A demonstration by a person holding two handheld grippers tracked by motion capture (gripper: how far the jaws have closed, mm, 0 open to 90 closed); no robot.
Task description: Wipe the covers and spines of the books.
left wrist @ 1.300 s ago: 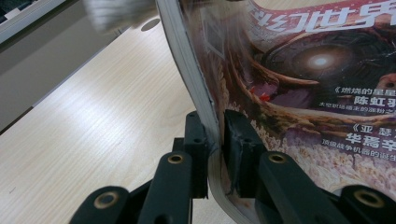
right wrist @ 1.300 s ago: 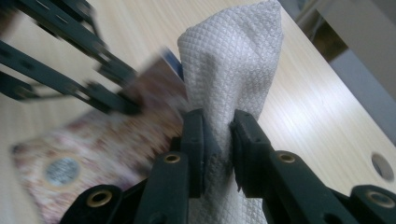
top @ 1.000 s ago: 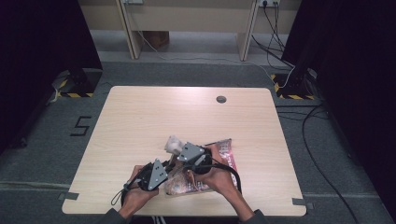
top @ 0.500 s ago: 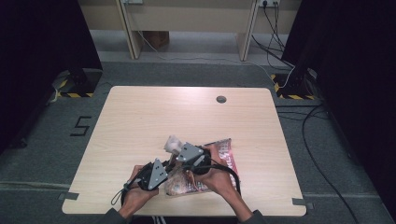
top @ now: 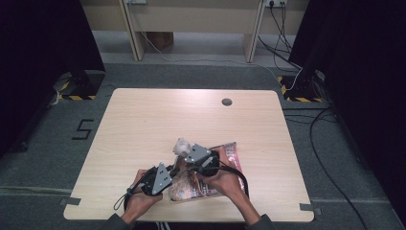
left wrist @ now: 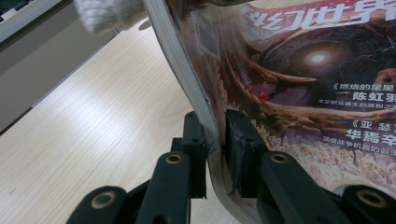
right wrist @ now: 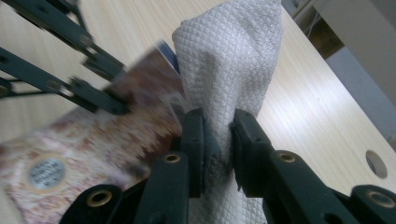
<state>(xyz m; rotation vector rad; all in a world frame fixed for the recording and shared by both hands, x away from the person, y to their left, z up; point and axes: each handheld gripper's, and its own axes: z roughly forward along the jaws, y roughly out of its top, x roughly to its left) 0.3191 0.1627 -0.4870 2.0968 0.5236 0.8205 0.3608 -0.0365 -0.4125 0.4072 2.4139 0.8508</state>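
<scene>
You're working at the near edge of the pale wooden table [top: 143, 124], its round cable hole [top: 227, 101] far across. Your left gripper [left wrist: 215, 140] clamps the glossy magazine's [left wrist: 299, 84] lifted cover; your right gripper [right wrist: 218, 140] pinches the white quilted cloth [right wrist: 233, 60] just above it. Grey carpet [top: 335, 191] surrounds the table.
</scene>
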